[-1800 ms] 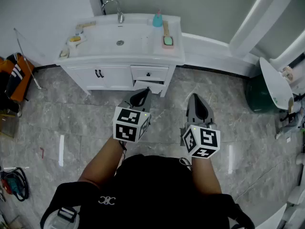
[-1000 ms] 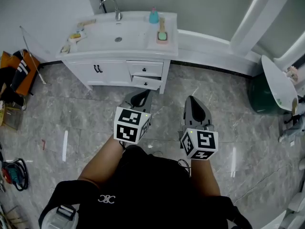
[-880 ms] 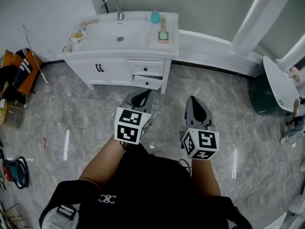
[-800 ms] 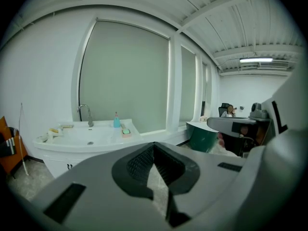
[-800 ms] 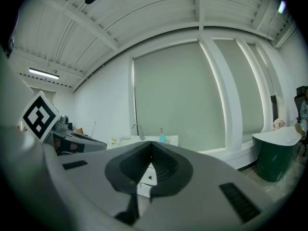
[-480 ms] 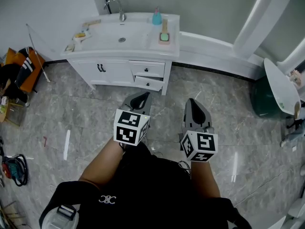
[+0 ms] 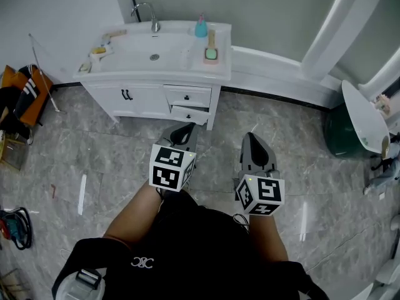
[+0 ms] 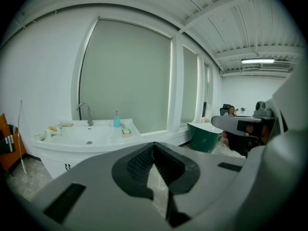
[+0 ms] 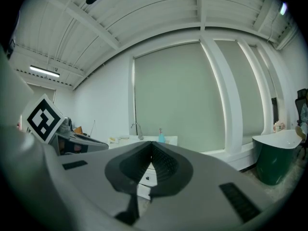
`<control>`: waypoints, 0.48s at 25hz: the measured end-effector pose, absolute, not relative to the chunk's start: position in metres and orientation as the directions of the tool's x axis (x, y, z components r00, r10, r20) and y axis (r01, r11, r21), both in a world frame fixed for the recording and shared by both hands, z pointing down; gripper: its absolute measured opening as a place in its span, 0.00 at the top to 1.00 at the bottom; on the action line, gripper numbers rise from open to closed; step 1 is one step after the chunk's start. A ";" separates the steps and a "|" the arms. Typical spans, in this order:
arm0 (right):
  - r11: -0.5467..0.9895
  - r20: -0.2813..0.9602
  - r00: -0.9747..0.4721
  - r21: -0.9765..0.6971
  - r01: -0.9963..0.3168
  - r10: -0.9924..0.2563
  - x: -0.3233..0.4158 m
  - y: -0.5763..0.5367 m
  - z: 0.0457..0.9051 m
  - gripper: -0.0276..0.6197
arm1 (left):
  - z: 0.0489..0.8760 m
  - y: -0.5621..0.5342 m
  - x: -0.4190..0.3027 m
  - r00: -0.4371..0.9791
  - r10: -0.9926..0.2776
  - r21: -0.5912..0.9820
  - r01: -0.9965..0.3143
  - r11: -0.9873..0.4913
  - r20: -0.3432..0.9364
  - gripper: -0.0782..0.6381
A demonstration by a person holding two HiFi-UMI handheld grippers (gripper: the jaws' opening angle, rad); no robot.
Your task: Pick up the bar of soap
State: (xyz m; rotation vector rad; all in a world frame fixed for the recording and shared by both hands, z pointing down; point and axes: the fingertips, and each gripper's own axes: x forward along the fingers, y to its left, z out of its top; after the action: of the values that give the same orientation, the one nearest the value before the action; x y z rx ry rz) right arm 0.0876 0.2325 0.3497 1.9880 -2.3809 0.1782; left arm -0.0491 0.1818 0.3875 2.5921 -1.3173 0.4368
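Note:
The bar of soap (image 7: 97,50) is a small yellow block in a white dish on the left rim of the white sink vanity (image 7: 134,74), far ahead in the head view. In the left gripper view the soap (image 8: 51,128) shows small on that rim. My left gripper (image 7: 183,130) and right gripper (image 7: 252,144) are held low in front of the person's body over the grey floor, well short of the vanity. Both are shut with nothing between the jaws. The left gripper (image 8: 154,146) and right gripper (image 9: 151,145) point toward the vanity.
On the vanity stand a faucet (image 7: 147,14), a blue bottle (image 7: 200,27) and a green-headed brush on a pink dish (image 7: 211,52). One drawer (image 7: 190,113) hangs open. A dark green tub (image 7: 342,127) is at the right, an orange bag (image 7: 19,99) at the left.
The head view has swung slightly, so the vanity sits a little differently in frame. Both grippers stay shut and held before the body; the right one sits slightly lower.

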 end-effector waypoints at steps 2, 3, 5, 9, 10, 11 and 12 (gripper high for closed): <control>0.171 0.108 -0.177 -0.061 -0.983 -0.978 0.090 0.227 0.352 0.95 | 0.389 0.175 -0.046 0.563 -0.750 0.049 -0.810 -0.585 0.347 0.88; 0.170 0.112 -0.176 -0.061 -0.984 -0.978 0.091 0.223 0.353 0.95 | 0.390 0.172 -0.046 0.564 -0.749 0.052 -0.809 -0.585 0.347 0.88; 0.169 0.120 -0.175 -0.060 -0.984 -0.977 0.092 0.216 0.355 0.95 | 0.391 0.164 -0.046 0.565 -0.748 0.058 -0.809 -0.585 0.349 0.88; 0.168 0.127 -0.175 -0.062 -0.984 -0.976 0.092 0.199 0.358 0.95 | 0.392 0.147 -0.047 0.564 -0.748 0.063 -0.811 -0.582 0.351 0.88; 0.169 0.130 -0.176 -0.061 -0.984 -0.976 0.091 0.194 0.359 0.95 | 0.393 0.143 -0.047 0.563 -0.748 0.064 -0.811 -0.581 0.351 0.88; 0.172 0.134 -0.178 -0.059 -0.983 -0.975 0.090 0.189 0.360 0.95 | 0.393 0.138 -0.048 0.563 -0.748 0.066 -0.812 -0.581 0.351 0.88; 0.175 0.137 -0.181 -0.056 -0.983 -0.974 0.088 0.184 0.361 0.95 | 0.394 0.133 -0.049 0.564 -0.748 0.067 -0.812 -0.580 0.351 0.88</control>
State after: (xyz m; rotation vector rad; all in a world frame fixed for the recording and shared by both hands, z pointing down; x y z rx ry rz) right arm 0.0877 0.1842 0.3612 1.9635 -2.3538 0.2019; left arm -0.0490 0.1332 0.3936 2.5765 -1.3050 0.4221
